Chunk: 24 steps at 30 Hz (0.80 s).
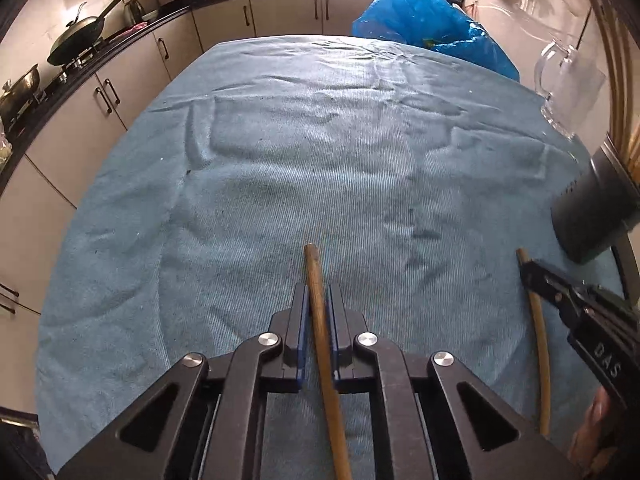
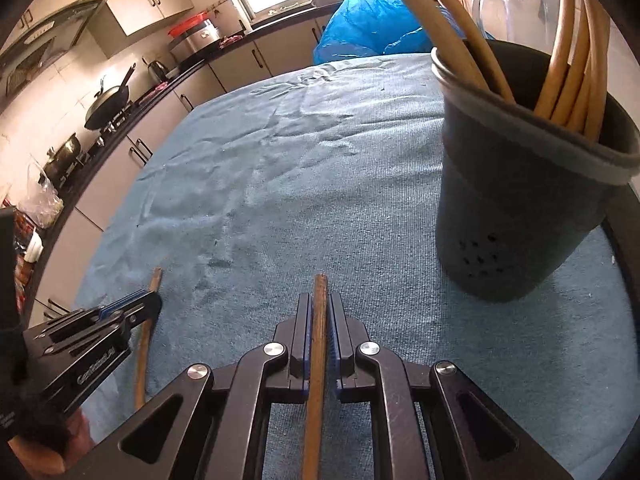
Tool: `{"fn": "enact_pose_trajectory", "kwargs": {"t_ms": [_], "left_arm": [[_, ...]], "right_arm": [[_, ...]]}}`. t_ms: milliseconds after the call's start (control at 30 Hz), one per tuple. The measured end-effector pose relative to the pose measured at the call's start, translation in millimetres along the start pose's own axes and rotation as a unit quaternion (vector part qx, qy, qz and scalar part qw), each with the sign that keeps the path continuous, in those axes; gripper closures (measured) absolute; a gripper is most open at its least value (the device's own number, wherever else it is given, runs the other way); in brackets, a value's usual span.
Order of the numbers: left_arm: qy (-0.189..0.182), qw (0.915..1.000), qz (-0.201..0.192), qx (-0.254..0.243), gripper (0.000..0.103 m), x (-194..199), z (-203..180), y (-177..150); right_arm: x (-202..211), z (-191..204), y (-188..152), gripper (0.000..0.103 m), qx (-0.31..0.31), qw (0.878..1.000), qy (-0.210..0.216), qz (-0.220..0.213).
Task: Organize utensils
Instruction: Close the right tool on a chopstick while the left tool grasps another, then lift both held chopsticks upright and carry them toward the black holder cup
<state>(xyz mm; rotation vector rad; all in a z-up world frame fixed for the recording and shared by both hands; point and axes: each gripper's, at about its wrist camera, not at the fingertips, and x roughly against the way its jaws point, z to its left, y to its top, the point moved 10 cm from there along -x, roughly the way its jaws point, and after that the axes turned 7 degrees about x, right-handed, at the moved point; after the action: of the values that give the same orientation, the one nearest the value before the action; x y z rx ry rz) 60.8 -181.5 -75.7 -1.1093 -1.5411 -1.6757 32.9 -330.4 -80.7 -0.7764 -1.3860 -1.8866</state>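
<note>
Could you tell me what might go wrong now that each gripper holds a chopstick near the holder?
The left gripper and right gripper each pinch one thin chopstick, which could swivel or slip when lifted. The dark holder already holds several fanned-out chopsticks; those may block a new one or tip the holder.

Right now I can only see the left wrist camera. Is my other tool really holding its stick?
Observer: Yes. The right tool is shut on a thin brown wooden chopstick, with a pad on each side.
Operator: Is there room in the pot for it?
Observer: The dark grey round holder has several tan chopsticks leaning inside, with a gap in the middle.
Operator: Does the pot have holes?
Observer: Yes, small holes dot its wall low down.
</note>
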Motion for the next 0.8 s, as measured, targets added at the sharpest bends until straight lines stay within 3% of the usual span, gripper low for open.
{"fn": "enact_pose_trajectory", "kwargs": {"t_ms": [233,367,533,633,800], "left_arm": [[-0.013,0.9999,-0.002,-0.001,0.094,0.1,-0.5,-0.3],[-0.02,0.9998,-0.008,-0.005,0.095,1.7,-0.2,-1.3],[-0.05,0.9987,-0.009,0.012,0.095,9.9,3.3,-0.5],[-0.062,0.9972,-0.033,0.026,0.096,27.8,7.3,7.8],[-0.071,0.9938,-0.077,0.039,0.096,63.6,10.8,20.7]], "right_arm": [[0.2,8.5,-2.4,0.088,0.057,0.998,-0.039,-0.002],[0.7,7.9,-3.4,0.094,0.085,0.994,-0.063,-0.008],[4.4,6.7,-2.0,0.095,0.07,0.996,-0.041,-0.02],[17.5,8.8,5.8,0.095,0.06,0.997,-0.024,-0.05],[58.8,15.1,26.3,0.095,0.05,0.988,0.005,-0.144]]}}
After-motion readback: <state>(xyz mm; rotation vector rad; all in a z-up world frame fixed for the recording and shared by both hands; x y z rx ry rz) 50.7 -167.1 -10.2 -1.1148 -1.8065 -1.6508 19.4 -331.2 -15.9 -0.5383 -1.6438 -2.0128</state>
